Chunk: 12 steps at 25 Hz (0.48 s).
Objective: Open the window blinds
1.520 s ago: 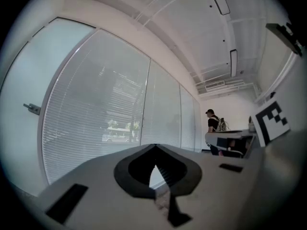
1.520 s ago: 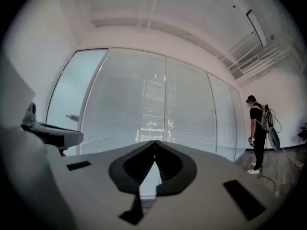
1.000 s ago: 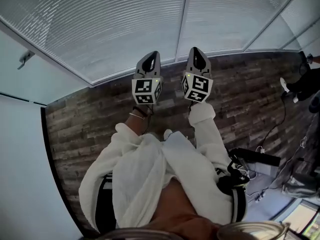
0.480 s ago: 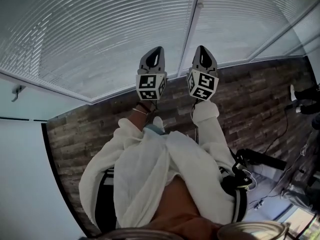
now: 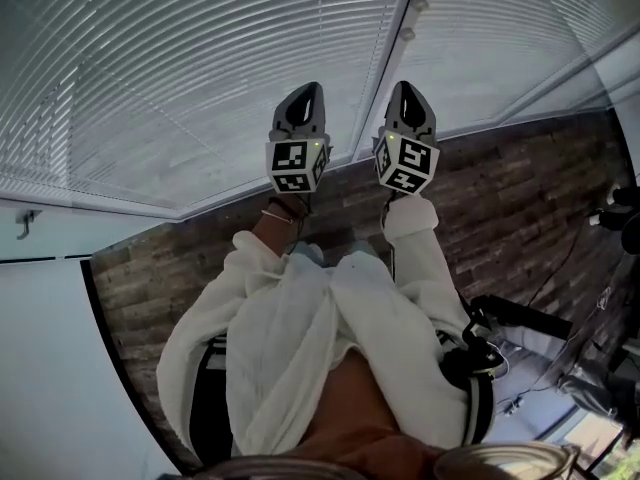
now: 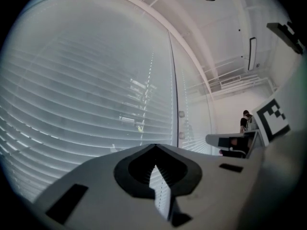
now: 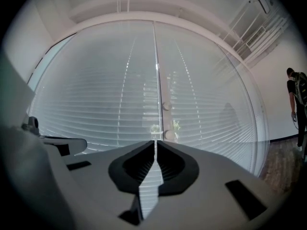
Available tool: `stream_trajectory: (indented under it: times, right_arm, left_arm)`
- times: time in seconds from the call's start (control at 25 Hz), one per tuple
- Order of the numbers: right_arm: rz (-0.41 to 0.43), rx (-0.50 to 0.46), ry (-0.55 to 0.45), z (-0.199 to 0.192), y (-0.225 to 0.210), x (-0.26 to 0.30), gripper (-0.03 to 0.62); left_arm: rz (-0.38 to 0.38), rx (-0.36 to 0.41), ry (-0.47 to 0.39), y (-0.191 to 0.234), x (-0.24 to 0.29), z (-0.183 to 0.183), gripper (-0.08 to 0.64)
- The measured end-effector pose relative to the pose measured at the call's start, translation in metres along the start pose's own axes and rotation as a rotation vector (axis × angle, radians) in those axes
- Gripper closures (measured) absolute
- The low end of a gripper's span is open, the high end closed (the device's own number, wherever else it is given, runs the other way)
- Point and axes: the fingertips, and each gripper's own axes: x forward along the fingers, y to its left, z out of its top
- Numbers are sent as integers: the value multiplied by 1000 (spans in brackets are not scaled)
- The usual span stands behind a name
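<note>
Window blinds [image 5: 200,68] hang fully lowered, slats turned flat, across the wide glazing as a person in a white sweatshirt [image 5: 300,348] stands before them on a dark wood-plank floor [image 5: 500,188], a gripper held level in each hand. The left gripper [image 5: 308,90] and right gripper [image 5: 405,88] point side by side at the slats, short of touching them, with the upright window frame post [image 5: 385,78] running between them. Both pairs of jaws are pressed together at the tips, nothing gripped. From the right gripper view, two round knobs [image 7: 166,106] sit on the post straight ahead, and a second person [image 7: 297,104] stands far off to the right by the wall
</note>
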Motion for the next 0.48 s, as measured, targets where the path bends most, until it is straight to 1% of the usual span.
stream_trajectory:
  times: [0.12, 0.2, 0.32, 0.4, 0.48]
  right_arm:
    - [16, 9, 6, 1, -16, 16, 580]
    - [44, 24, -1, 13, -28, 31, 576]
    - [107, 55, -19, 44, -41, 53, 495]
    - [131, 67, -30, 67, -46, 70, 492]
    - [137, 73, -48, 86, -52, 90, 492]
  left_arm:
    - [10, 3, 19, -7, 16, -8, 561]
    - [29, 2, 22, -13, 27, -8, 561]
    - [49, -3, 11, -28, 38, 3, 561]
    - [51, 10, 2, -36, 42, 10, 561]
    - [43, 25, -23, -39, 49, 20, 561]
